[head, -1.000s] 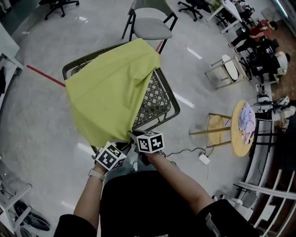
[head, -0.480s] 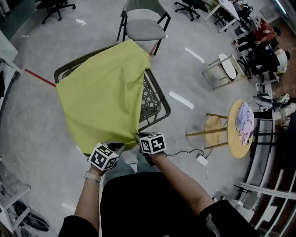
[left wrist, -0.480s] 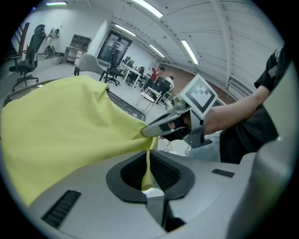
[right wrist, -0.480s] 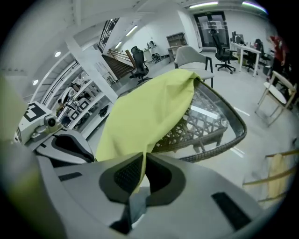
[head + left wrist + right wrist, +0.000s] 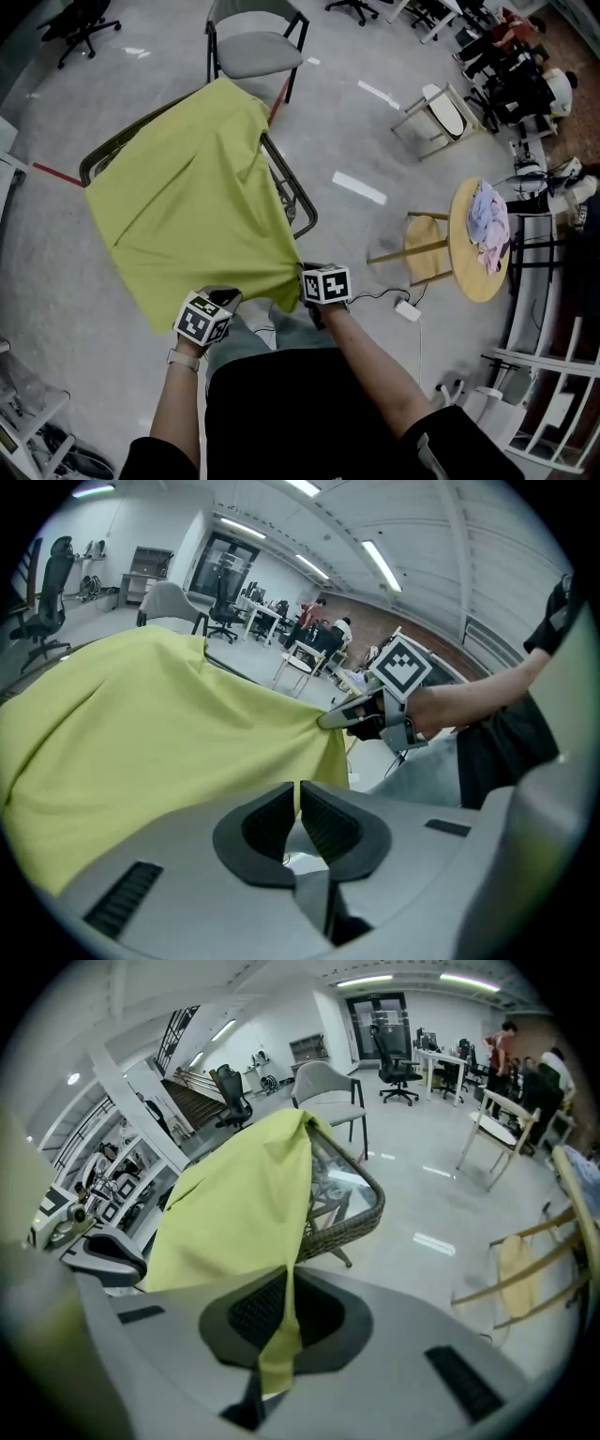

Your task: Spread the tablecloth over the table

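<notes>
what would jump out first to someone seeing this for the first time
A big yellow-green tablecloth fills the centre of the head view, draped over most of a wicker-rimmed table. At its near edge, the left tongs and the right tongs are each shut on the cloth, holding it stretched.

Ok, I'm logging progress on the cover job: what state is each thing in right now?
tablecloth: draped over the table, not fully spread.
table: right rim uncovered.
left hand-held gripper: shut on the tablecloth's edge.
right hand-held gripper: shut on the tablecloth's edge.
chair: upright, seat empty.
</notes>
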`<state>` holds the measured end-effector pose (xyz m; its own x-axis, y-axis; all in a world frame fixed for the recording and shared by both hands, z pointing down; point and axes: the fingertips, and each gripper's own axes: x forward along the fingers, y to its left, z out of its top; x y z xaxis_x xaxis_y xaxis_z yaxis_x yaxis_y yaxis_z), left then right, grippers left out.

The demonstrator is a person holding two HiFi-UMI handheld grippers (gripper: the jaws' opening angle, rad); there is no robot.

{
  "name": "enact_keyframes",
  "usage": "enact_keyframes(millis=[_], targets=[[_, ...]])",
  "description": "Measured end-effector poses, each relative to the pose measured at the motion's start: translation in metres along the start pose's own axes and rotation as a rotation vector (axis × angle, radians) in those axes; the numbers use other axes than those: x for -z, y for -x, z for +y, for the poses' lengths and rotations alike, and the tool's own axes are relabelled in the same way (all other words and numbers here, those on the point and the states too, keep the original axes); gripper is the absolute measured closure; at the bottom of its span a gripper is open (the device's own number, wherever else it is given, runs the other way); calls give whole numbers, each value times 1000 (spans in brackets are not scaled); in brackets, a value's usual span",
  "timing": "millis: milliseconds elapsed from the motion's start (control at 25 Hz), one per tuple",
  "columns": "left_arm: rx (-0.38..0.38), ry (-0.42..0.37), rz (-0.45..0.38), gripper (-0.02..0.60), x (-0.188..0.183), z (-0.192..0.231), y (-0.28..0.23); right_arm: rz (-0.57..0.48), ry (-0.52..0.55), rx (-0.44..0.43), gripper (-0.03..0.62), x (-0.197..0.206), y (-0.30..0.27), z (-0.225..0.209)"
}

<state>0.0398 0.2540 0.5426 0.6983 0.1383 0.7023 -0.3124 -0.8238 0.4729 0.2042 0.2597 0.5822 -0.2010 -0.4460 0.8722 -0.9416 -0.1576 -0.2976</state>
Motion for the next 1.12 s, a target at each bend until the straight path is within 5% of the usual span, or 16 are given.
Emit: enact_keyframes(millis=[680, 1120], targets=[[-63, 42, 38, 563, -34, -18, -33, -32, -77, 187, 580, -16, 33, -163], [-100, 71, 64, 563, -46, -27, -61, -40, -52, 204, 579, -22, 42, -224]])
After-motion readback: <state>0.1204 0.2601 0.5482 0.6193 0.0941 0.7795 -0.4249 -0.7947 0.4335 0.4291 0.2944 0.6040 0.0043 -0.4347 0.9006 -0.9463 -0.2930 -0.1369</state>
